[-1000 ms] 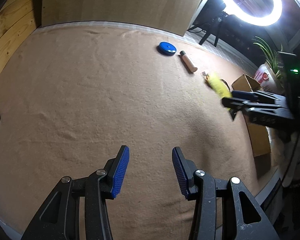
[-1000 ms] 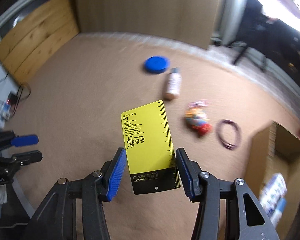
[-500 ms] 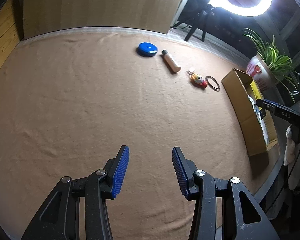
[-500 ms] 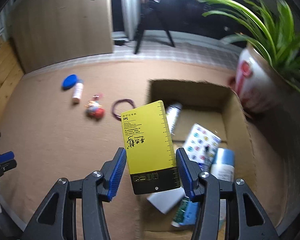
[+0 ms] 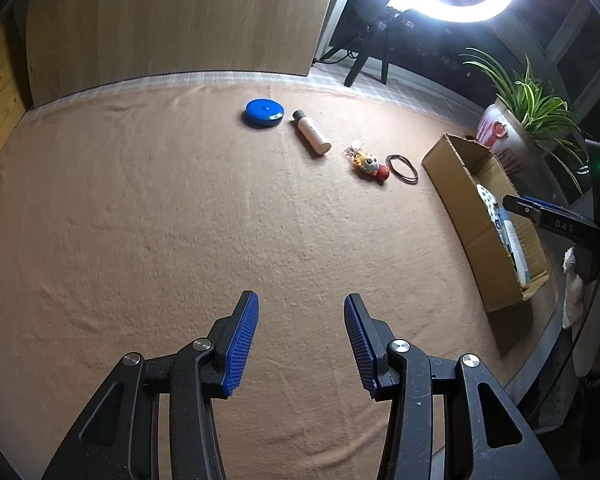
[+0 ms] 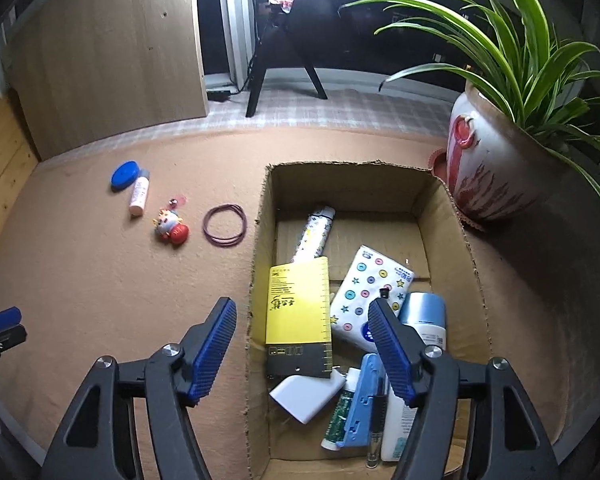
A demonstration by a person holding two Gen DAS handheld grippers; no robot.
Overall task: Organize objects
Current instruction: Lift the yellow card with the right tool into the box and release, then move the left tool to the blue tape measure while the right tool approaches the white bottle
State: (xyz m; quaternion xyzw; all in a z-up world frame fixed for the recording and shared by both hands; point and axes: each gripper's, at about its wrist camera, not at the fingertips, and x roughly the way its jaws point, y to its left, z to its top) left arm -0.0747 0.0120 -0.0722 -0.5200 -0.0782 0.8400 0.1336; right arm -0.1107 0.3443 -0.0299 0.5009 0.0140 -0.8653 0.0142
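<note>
Right gripper (image 6: pixel 302 344): jaws opening, pads clear of the yellow ruler card (image 6: pixel 299 316), which lies between them below, inside the cardboard box (image 6: pixel 260 240) against its left wall. Box bottom edge cut off; contents overlap.
Left gripper (image 5: pixel 300 340): jaws apart, empty, over bare carpet (image 5: pixel 140 220).
Ahead of it: blue disc (image 5: pixel 264 113), bottle (image 5: pixel 312 133), toy figure (image 5: pixel 370 164), rubber bands (image 5: pixel 402 168).

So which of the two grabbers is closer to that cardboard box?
Right. The right gripper hangs directly over the cardboard box, jaws opening, the yellow card loose below. The left gripper hovers above bare cloth, well off to the box's side.
</note>
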